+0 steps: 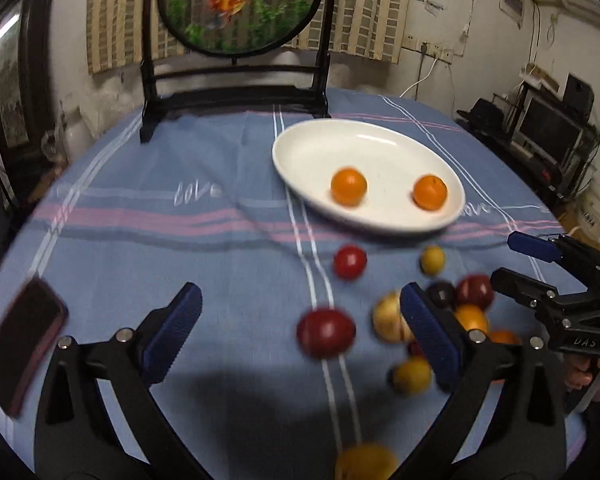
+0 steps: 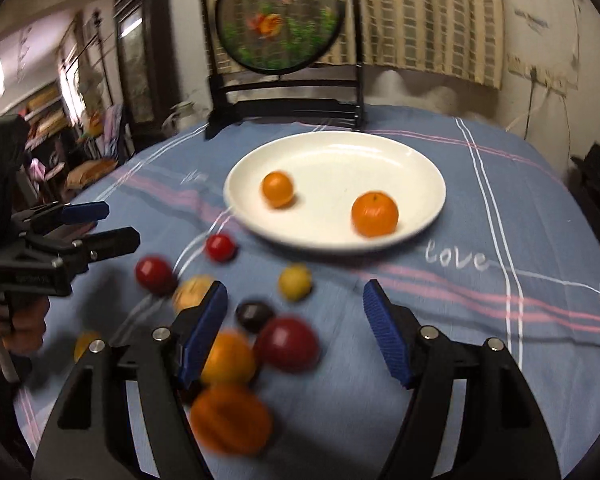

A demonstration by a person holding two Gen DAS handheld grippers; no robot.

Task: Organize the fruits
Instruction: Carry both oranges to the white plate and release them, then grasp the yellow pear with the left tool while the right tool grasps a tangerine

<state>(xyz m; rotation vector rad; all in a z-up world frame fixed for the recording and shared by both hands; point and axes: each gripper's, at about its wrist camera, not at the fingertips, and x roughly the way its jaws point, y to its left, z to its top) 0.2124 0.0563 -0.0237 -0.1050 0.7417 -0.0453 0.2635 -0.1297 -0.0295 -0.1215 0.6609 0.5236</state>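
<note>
A white oval plate (image 1: pixel 320 152) (image 2: pixel 340 156) on the blue tablecloth holds two oranges (image 1: pixel 349 186) (image 2: pixel 374 214). In front of it lie several loose fruits: red ones (image 1: pixel 326 332) (image 2: pixel 287 343), yellow ones (image 1: pixel 432 259) (image 2: pixel 295 281), a dark plum (image 2: pixel 254 315) and orange ones (image 2: pixel 227 358). My left gripper (image 1: pixel 300 320) is open and empty above the cloth, left of the fruit cluster; it also shows in the right wrist view (image 2: pixel 118 226). My right gripper (image 2: pixel 294 332) is open and empty over the cluster; it also shows in the left wrist view (image 1: pixel 504 260).
A black wooden stand with a round goldfish panel (image 1: pixel 240 4) (image 2: pixel 280 20) stands at the table's far edge behind the plate. A dark phone (image 1: pixel 22 344) lies on the cloth at the left. Shelves and clutter lie beyond the table's edges.
</note>
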